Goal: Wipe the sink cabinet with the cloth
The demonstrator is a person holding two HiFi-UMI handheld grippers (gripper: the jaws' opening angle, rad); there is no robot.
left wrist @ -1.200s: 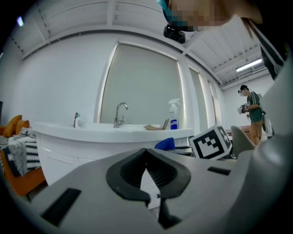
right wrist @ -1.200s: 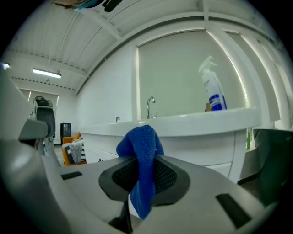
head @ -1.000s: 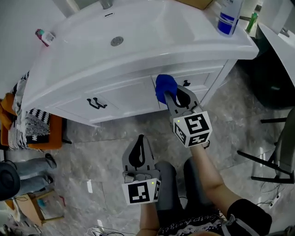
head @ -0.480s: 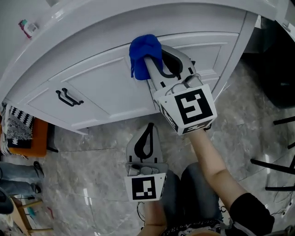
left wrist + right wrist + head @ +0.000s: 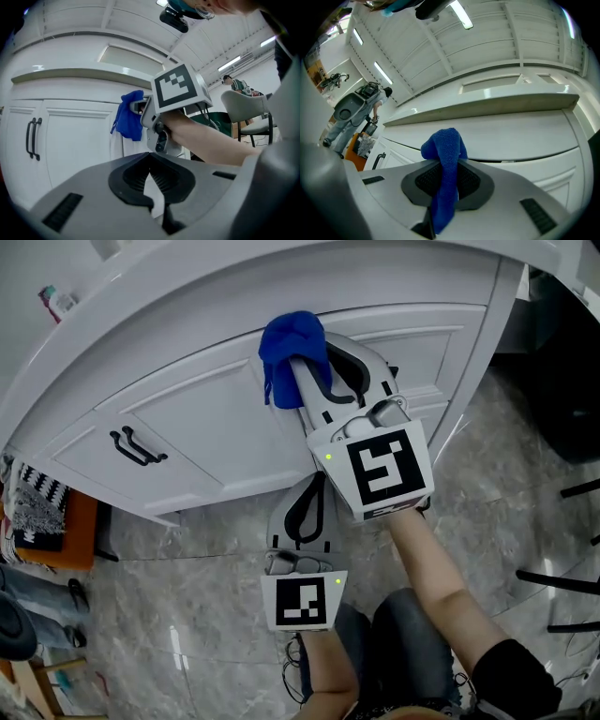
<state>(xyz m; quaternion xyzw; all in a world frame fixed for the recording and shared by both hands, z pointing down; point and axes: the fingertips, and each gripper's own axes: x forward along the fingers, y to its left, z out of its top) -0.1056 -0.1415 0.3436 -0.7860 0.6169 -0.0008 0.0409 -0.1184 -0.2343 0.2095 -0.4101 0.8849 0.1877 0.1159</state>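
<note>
Seen from the head view, looking steeply down, a white sink cabinet (image 5: pixel 187 418) fills the upper part of the picture above a grey marbled floor (image 5: pixel 187 587); the right gripper (image 5: pixel 302 371) reaches up to the cabinet front with a bright blue cloth (image 5: pixel 291 345) bunched at its tip, and the cloth seems to press on the top of a door panel, near the seam between two doors; a dark door handle (image 5: pixel 136 446) sits well apart to the left; the left gripper (image 5: pixel 317 486) hangs lower, just beside the right one, away from the cabinet. From the left gripper view, its jaws are clenched together with nothing between them. From the right gripper view, the jaws are clamped on a narrow fold of the cloth, a rounded wad standing above the tips and a tail hanging down between the pads, with the cabinet front close behind. Judged from this, the hold is slim, so dragging hard could pull the cloth free; if the wad shifts aside, the bare jaw tips could scrape the paint.
</note>
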